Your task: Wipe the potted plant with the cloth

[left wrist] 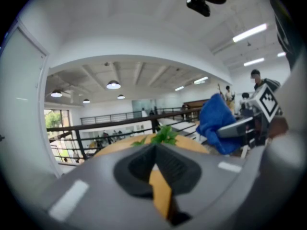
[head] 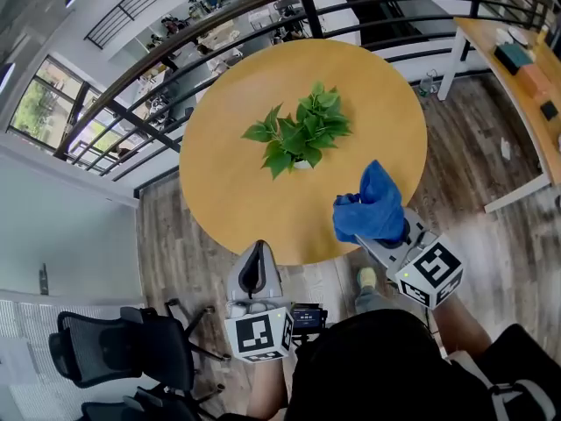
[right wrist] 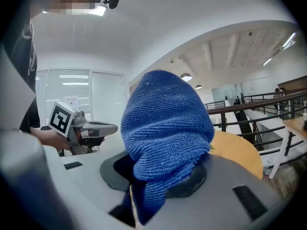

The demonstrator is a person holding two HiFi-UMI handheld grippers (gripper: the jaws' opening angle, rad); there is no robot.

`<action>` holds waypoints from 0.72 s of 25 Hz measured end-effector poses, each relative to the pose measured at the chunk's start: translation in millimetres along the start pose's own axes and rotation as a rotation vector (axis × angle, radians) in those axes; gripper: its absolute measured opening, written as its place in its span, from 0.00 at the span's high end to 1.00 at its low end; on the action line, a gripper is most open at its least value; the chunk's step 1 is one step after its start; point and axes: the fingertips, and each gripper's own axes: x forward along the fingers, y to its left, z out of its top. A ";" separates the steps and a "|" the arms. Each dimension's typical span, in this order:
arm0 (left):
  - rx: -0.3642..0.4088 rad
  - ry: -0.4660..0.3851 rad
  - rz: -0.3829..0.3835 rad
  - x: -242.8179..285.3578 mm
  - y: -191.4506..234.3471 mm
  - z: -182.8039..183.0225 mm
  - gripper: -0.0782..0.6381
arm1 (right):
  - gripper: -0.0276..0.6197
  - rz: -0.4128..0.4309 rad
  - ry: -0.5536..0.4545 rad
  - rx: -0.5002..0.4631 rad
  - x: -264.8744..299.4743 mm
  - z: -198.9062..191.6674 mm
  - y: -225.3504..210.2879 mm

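Cloth point(right wrist: 165, 128) between jaws of right gripper point(right wrist: 156, 176).

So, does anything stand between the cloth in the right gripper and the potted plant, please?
Nothing visible does: only bare table lies between the cloth, clamped in the right gripper, and the potted plant.

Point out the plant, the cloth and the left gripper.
plant point(head: 301, 136), head view, middle of the leaves.
cloth point(head: 372, 209), head view, middle of the bunch.
left gripper point(head: 256, 251), head view, between its fingertips.
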 end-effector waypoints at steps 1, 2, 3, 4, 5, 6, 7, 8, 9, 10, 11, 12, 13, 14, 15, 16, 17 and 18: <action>0.007 0.004 0.006 1.3 -0.7 0.7 0.89 | 0.75 0.004 -0.003 0.001 1.3 0.5 -3.0; 0.013 0.009 0.011 2.7 -1.5 0.9 0.89 | 0.75 0.008 -0.006 0.001 2.3 0.6 -5.5; 0.019 0.012 0.016 3.8 -2.0 1.2 0.89 | 0.75 0.011 -0.009 0.002 3.1 1.0 -7.5; 0.022 0.014 0.021 4.7 -2.2 2.0 0.89 | 0.75 0.016 -0.013 0.003 3.7 1.8 -8.8; 0.026 0.012 0.026 5.4 -2.0 3.6 0.89 | 0.75 0.020 -0.016 0.003 3.9 2.9 -9.6; 0.029 0.009 0.031 6.1 -1.6 5.5 0.89 | 0.75 0.024 -0.018 0.003 4.1 3.8 -10.4; 0.033 0.005 0.035 7.1 -1.3 7.6 0.89 | 0.75 0.026 -0.019 0.000 4.4 4.6 -11.6; 0.037 0.001 0.038 8.5 -1.2 9.3 0.89 | 0.75 0.026 -0.018 -0.004 5.1 5.5 -13.4; 0.040 -0.002 0.039 10.2 -1.1 10.5 0.89 | 0.75 0.025 -0.018 -0.008 6.3 6.5 -15.2; 0.042 -0.004 0.038 12.1 -0.9 11.1 0.89 | 0.75 0.025 -0.018 -0.010 7.7 7.4 -16.6; 0.043 -0.005 0.036 14.1 -0.6 11.4 0.89 | 0.75 0.025 -0.017 -0.010 9.2 8.1 -17.5; 0.042 -0.005 0.034 16.1 0.1 11.4 0.89 | 0.75 0.027 -0.013 -0.010 10.9 8.2 -17.8; 0.039 -0.005 0.033 18.1 1.0 11.0 0.89 | 0.75 0.028 -0.007 -0.012 12.8 7.7 -17.8; 0.035 -0.004 0.032 20.0 2.5 10.0 0.89 | 0.75 0.028 0.001 -0.017 15.1 6.8 -17.8; 0.029 -0.004 0.031 22.3 4.6 9.1 0.89 | 0.75 0.027 0.009 -0.022 17.7 5.8 -18.3; 0.024 -0.005 0.031 25.1 7.4 8.5 0.89 | 0.75 0.025 0.014 -0.028 20.8 5.6 -19.7; 0.020 -0.007 0.031 28.5 10.6 8.3 0.89 | 0.75 0.022 0.018 -0.032 24.1 6.1 -21.7; 0.018 -0.008 0.029 32.2 14.0 8.2 0.89 | 0.75 0.018 0.021 -0.035 27.4 7.1 -23.9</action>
